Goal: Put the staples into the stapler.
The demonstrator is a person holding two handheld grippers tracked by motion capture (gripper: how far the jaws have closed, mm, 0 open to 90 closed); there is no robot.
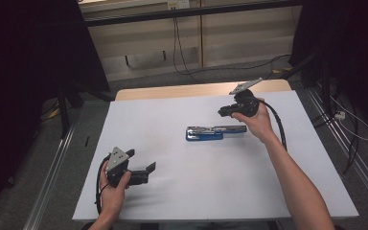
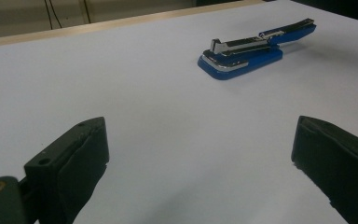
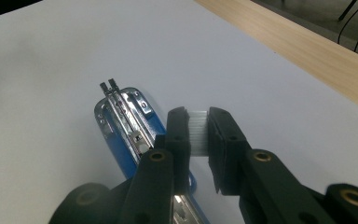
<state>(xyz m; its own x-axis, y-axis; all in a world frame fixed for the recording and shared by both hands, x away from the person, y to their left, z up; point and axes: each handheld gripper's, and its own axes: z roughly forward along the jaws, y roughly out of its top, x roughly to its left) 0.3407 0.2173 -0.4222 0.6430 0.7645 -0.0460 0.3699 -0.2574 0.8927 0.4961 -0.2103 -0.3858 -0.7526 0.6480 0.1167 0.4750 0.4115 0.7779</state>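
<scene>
The blue stapler (image 1: pixel 215 132) lies opened mid-table; right tongs (image 1: pixel 224 111) hover above it clamped on a strip of staples (image 3: pixel 198 132), loading not yet done. Left tongs (image 1: pixel 143 165) wait apart.

Blue stapler (image 1: pixel 215 132) mid-table; right gripper (image 1: pixel 222 112) seemingly just above

A white table (image 1: pixel 172 191) with a wooden far edge stands on grey floor (image 1: pixel 172 79). Beyond it, pale wall panels (image 1: pixel 249 38) with cables (image 1: pixel 179 48); black curtains (image 1: pixel 24 72) hang at both sides.
</scene>
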